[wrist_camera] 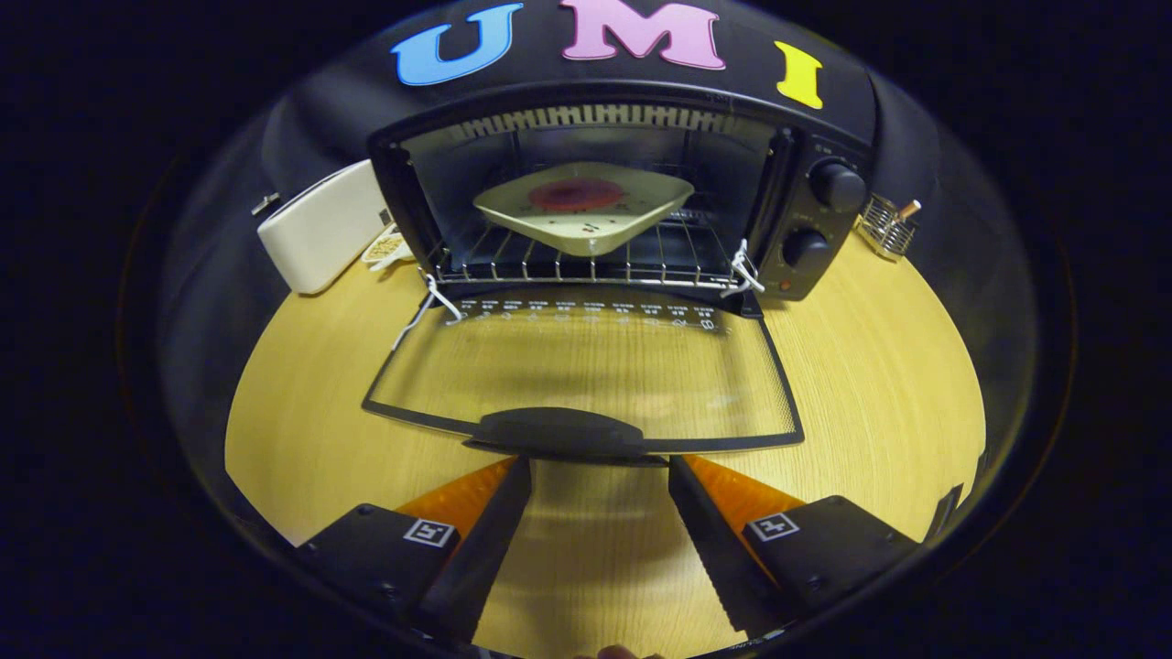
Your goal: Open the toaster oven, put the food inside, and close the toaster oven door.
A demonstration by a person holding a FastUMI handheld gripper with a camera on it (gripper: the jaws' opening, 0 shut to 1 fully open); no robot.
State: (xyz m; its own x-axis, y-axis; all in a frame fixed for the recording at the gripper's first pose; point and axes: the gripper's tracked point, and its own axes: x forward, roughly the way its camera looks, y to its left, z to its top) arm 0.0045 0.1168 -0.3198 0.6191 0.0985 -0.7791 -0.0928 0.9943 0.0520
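Observation:
A black toaster oven (815,229) stands at the back of the wooden table, its glass door (586,375) folded down flat toward me. Inside, on the wire rack (513,265), sits a pale square plate (586,224) carrying a round reddish piece of food (577,194). The door's black handle (558,432) lies just ahead of my fingertips. My gripper (600,467) is open, its two fingers spread either side of the handle's width, with only bare table between them.
A white rectangular appliance (320,233) lies left of the oven, with a small pale object (385,249) beside it. A small wire holder (886,229) stands to the oven's right. Two knobs (838,186) are on the oven's right panel. Wooden table (870,384) extends on both sides of the door.

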